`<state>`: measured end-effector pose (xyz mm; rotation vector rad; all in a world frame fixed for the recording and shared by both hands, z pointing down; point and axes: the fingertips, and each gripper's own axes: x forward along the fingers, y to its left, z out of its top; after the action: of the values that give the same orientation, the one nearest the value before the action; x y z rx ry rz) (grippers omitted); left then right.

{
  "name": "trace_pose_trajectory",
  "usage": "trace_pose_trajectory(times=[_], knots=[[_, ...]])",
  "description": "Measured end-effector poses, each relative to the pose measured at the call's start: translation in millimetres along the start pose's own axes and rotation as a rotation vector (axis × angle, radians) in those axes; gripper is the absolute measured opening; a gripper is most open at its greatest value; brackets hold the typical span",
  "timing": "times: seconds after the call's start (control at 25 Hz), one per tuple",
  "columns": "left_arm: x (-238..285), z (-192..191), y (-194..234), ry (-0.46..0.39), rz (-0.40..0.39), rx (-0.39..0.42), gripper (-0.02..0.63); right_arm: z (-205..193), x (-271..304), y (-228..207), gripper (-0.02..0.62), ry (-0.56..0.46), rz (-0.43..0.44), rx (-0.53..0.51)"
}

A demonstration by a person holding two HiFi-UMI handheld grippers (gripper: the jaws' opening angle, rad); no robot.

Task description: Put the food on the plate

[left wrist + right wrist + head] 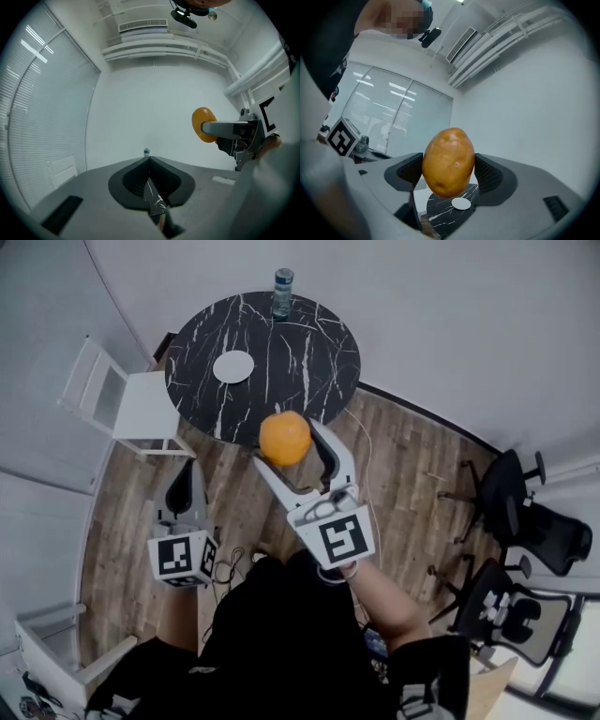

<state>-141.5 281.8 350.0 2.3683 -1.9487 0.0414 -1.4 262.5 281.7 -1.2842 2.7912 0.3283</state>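
On the worktop [309, 352], a plate [233, 367] lies left of centre and a bottle [282, 293] stands at the far edge; a chair [139, 409] stands left.

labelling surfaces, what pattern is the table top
The table is black with white veins; head view shows it best.

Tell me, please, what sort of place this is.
Probably an office or meeting room: black wheeled office chairs, a round black marble-patterned table on a wood-plank floor, and white slatted window blinds.
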Motion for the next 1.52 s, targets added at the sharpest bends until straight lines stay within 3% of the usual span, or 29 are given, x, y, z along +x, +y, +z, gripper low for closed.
trace_pose_trajectory(times=[0.24,0.48,0.84,1.2,1.52], knots=[[13.8,-11.7,0.5,0.021,-0.010,-0.012,0.000,-17.7,1.7,-13.0,0.333,0.056,-0.002,-0.001],[27.3,-22.9,12.9,0.050,0.032,-0.024,0.000,-37.6,24.8,-26.4,0.333,0.048,0.028,0.042],[101.3,-23.6,34.6,0.087,0.086,0.041,0.000,-62.0,89.2,-73.0,0.333,0.012,0.121,0.072],[195.8,-40.2,2.4,0.233,0.013,0.098,0.000,-117.1,126.4,-143.1,0.333,0.135,0.273,0.023],[244.4,-85.9,-14.3,0.392,-0.015,0.024,0.000,-190.6,156.9,-173.9,0.333,0.233,0.383,0.026]])
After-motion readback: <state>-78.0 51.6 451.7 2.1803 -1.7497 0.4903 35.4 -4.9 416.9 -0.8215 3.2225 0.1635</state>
